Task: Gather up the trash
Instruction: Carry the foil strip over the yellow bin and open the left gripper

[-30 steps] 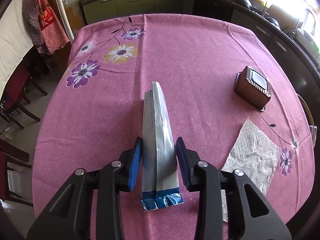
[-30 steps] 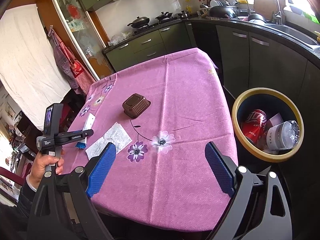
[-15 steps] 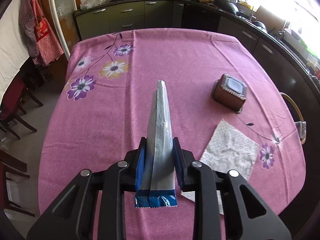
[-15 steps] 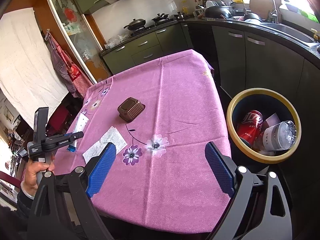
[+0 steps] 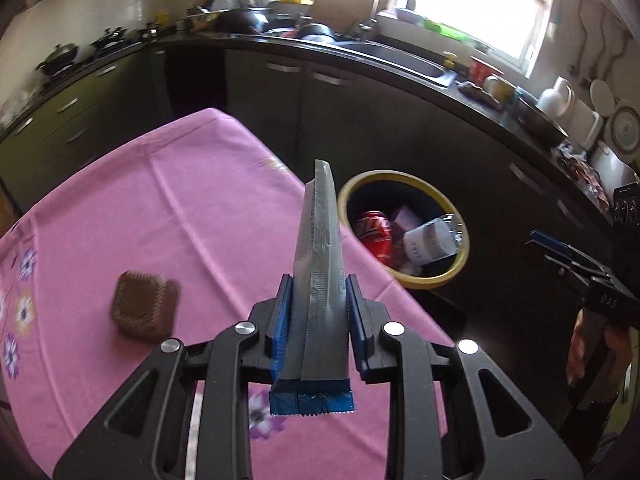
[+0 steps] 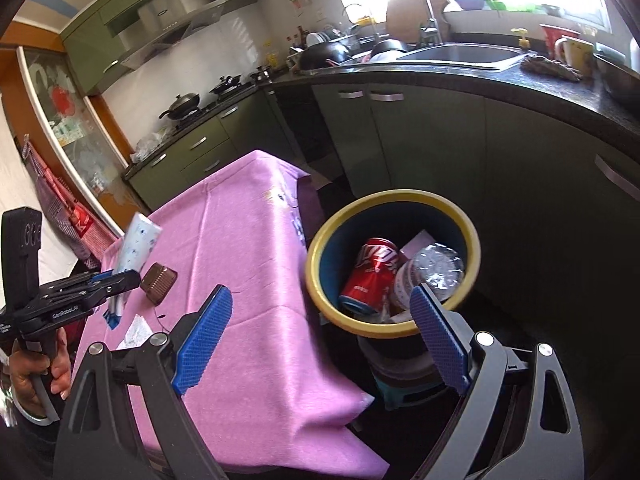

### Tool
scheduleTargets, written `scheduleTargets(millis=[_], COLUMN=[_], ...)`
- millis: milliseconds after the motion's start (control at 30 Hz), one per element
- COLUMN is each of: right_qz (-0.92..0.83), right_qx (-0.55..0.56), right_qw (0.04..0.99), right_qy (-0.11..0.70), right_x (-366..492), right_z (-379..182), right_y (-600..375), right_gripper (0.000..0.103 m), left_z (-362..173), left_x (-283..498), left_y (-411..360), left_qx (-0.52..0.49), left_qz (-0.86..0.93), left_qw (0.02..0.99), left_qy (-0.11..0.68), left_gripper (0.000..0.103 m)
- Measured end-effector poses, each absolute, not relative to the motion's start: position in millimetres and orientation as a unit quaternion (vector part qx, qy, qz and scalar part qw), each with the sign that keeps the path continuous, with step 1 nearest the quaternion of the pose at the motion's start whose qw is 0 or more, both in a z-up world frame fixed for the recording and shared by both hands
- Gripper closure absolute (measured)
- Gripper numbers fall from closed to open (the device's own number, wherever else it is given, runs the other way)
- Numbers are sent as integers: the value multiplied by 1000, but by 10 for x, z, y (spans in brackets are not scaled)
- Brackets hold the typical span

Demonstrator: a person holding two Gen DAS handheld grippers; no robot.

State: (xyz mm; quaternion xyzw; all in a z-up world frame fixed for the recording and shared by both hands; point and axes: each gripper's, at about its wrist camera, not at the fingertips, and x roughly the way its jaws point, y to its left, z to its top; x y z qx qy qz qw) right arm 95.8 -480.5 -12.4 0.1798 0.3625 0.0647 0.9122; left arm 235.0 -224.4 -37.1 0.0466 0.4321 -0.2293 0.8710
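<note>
- Wrapper point(image 5: 320, 280) status: a long silver packet with a blue sealed end, clamped upright between the jaws of the left gripper point(image 5: 316, 316). It is lifted clear of the tabletop point(image 5: 180, 208) and aimed toward the bin point(image 5: 460, 264).
- Left jaws: have just been closing, and the blue pads now press on both sides of the wrapper near its lower end. Gripping low leaves most of the length free, which should let it fall cleanly once released.
- Right gripper point(image 6: 320, 332): jaws spread wide with nothing between them. It hovers near the tabletop edge, facing the bin, apparently free for the next item.
- Bin: yellow-rimmed, standing on the floor just beside the tabletop. It already holds a red can point(image 6: 372, 276) and other rubbish.
- Remaining on the tabletop: a brown ridged tub point(image 5: 140, 308) and a white napkin point(image 6: 138, 330), both well apart from the bin.
- Assessment: the wrapper is in transit, not yet above the bin opening.
</note>
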Motion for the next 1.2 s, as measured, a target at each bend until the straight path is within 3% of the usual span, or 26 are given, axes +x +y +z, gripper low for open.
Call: scheduleTargets(millis=[400, 533, 633, 733, 833, 1200], right_qz=[15, 6, 5, 17, 55, 280], right_qx=[217, 225, 221, 214, 202, 86], right_qw=[905, 905, 905, 906, 905, 889], right_qy=[365, 362, 362, 365, 370, 353], right_x=[781, 745, 742, 766, 845, 1236], right_z=[-291, -299, -304, -333, -360, -370], right_y=[-5418, -5505, -5509, -5468, -5314, -4008], right_gripper=[14, 14, 14, 14, 14, 7], left_z=[-1206, -1331, -1181, -946, -705, -339], left_x=[3372, 3483, 3351, 3127, 2803, 1655], left_y=[-3985, -4064, -3912, -3576, -3096, -1231], left_qx=[72, 67, 60, 47, 27, -50], left_qz=[-290, -275, -275, -270, -268, -170], left_qw=[812, 810, 821, 838, 854, 907], left_qy=[501, 514, 496, 471, 445, 383], left_gripper=[76, 42, 40, 30, 27, 15])
